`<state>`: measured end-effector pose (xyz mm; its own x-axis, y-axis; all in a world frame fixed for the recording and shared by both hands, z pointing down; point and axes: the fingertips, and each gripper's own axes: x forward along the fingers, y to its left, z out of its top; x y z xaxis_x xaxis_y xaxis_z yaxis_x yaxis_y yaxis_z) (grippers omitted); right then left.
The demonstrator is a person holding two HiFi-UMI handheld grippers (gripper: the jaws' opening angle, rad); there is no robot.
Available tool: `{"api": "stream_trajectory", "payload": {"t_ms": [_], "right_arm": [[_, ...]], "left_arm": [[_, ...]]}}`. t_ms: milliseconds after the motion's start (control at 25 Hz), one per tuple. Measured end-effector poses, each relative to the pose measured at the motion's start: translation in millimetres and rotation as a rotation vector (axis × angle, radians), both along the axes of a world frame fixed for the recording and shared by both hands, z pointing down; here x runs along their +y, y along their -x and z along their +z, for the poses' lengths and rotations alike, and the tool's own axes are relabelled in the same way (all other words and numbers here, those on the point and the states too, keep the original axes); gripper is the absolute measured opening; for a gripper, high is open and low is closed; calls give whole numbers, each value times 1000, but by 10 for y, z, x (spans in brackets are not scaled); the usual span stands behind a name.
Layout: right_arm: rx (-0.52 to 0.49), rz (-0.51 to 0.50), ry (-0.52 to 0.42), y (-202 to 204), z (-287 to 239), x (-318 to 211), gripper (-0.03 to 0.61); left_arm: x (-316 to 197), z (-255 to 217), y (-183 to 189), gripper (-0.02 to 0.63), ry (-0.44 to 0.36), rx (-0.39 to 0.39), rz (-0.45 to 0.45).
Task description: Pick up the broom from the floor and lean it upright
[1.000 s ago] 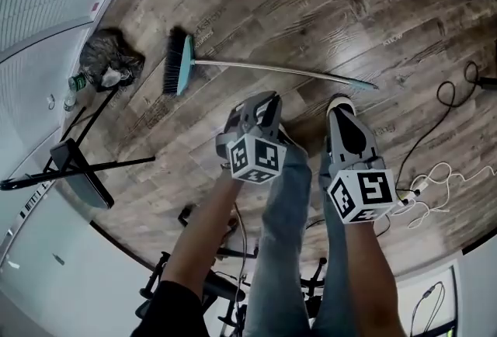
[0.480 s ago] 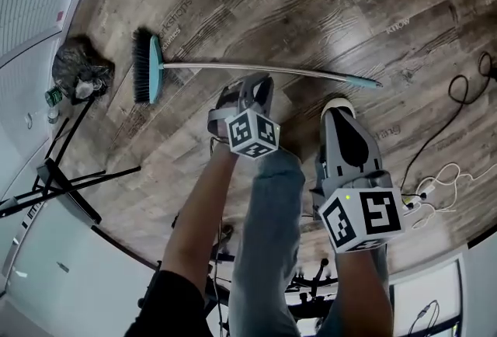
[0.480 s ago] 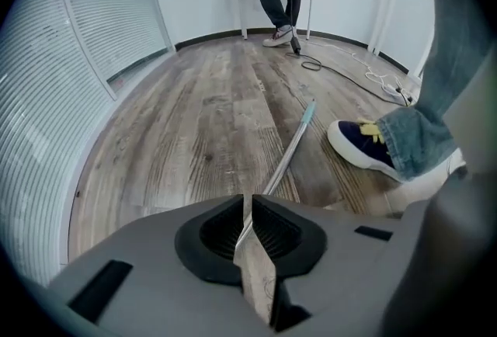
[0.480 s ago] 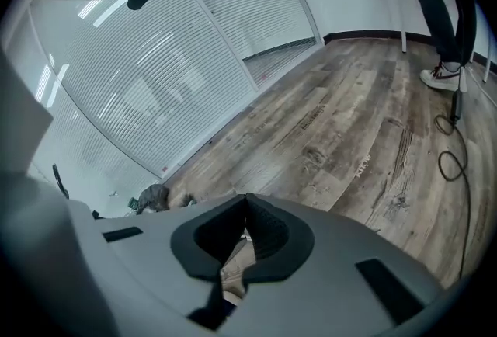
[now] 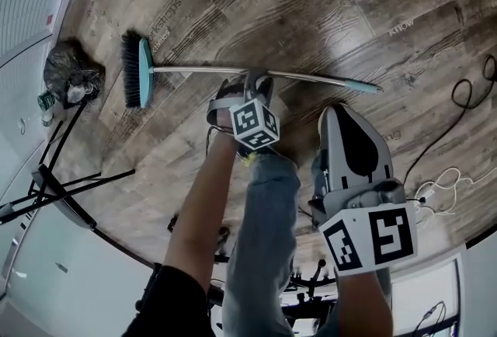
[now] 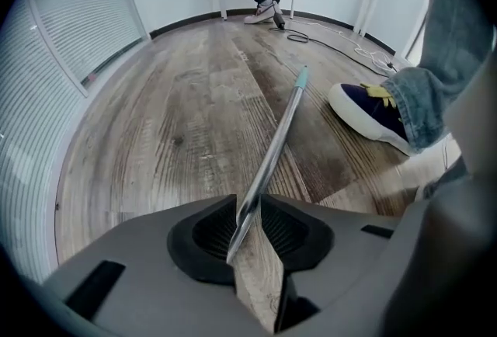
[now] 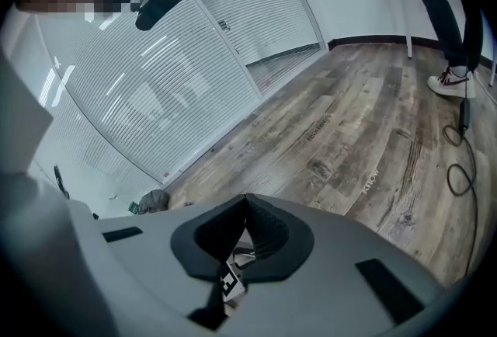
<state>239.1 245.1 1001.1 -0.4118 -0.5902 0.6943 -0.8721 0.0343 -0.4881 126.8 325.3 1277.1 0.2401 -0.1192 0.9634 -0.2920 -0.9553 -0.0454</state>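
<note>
Steel handle (image 6: 273,153) of the broom (image 5: 138,71) lies on the floor (image 5: 311,1) between the jaws of the left gripper (image 5: 247,85). They have just been opening and stand partway apart, not yet pressing it. It seems best to lower until the handle sits centred, then clamp firmly. The right gripper (image 5: 347,119), closed on nothing, hangs to the right.

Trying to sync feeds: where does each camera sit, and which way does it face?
Head view: on the person's head, facing steeply down at the floor; shows left arm, left claw, right claw.
Left gripper view: on the left claw, looking down its jaws, just opened, astride the broom; own shoe shows.
Right gripper view: on the right claw, facing across the floor toward blinds; jaws shut.
Shared: the broom, in head and left views.
</note>
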Motion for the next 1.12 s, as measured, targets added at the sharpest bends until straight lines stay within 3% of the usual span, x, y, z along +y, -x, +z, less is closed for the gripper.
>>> {"api": "stream_trajectory", "payload": {"t_ms": [720,1000,1120], "right_arm": [[-7,1,-34,-63,-72,-182,17],[46,5,-41,-142,-69,-214,17],[84,-2,-97,-191,-142,-277,17]], "left_arm": [[43,252,-119,124,90,-82,111],[-31,-55,-266,110,36,11,144],[-224,-377,-325,109,3,81,104]]}}
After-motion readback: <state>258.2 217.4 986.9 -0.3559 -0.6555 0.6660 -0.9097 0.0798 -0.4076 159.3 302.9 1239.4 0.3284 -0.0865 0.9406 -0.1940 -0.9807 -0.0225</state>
